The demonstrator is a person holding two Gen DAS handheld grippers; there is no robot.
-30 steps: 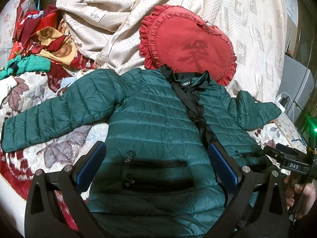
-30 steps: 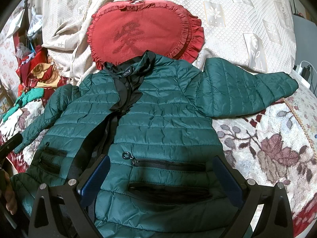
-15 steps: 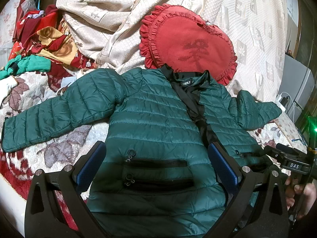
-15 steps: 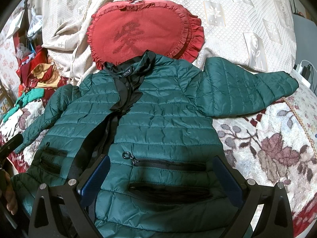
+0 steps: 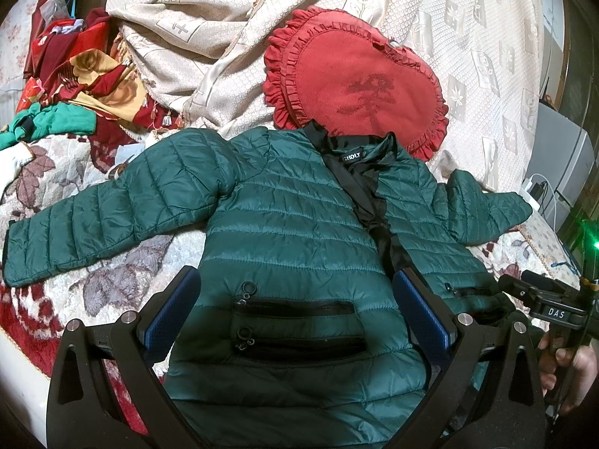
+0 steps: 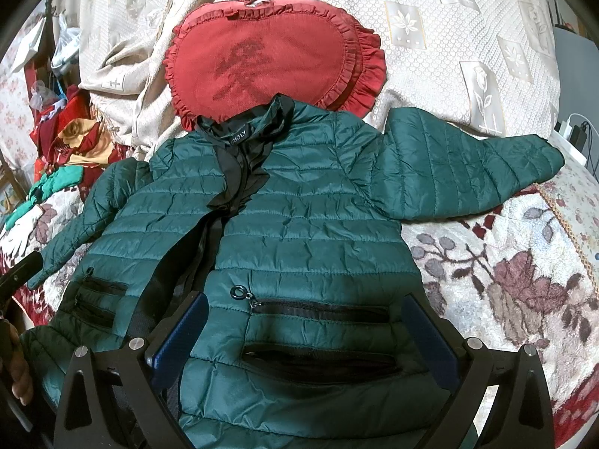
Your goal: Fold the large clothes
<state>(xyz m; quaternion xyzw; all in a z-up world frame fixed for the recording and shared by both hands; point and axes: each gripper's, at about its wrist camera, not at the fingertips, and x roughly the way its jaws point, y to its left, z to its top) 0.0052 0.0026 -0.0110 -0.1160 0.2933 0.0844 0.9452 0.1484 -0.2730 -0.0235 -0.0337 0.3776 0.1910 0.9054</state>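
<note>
Both sets of fingers spread wide, gripping nothing: left gripper (image 5: 295, 312) poised over the jacket's left-hand pocket panel, right gripper (image 6: 305, 333) over the other, blue pads (image 5: 170, 310) clear of the cloth on either side.

Green quilted jacket (image 5: 295, 224) laid face up on the floral blanket (image 6: 505, 262), front closed, black lining showing at the collar (image 6: 239, 142), hem nearest the grippers. Left sleeve (image 5: 93, 217) stretched straight out to the side; right sleeve (image 6: 456, 172) spread the other way, cuff near the blanket's edge. No fold yet begun, to judge by the flat layout.

Likely light and puffy, soft all over, with a shiny shell that looks slippery; padding apt to spring back and slide out of a shallow pinch. Best hold probably at a firm edge: cuff, hem corner or shoulder seam, taking a full thickness of quilting rather than the smooth face. Zip pulls (image 6: 239, 292) at the pockets worth avoiding.

Red heart cushion (image 5: 359, 82) touching the collar from behind. Cream cover (image 5: 209, 30) bunched beyond it. Heap of red and yellow cloth (image 5: 86, 78) well off to the left. Charger and cable (image 6: 572, 129) at the far right edge, near the right cuff.
</note>
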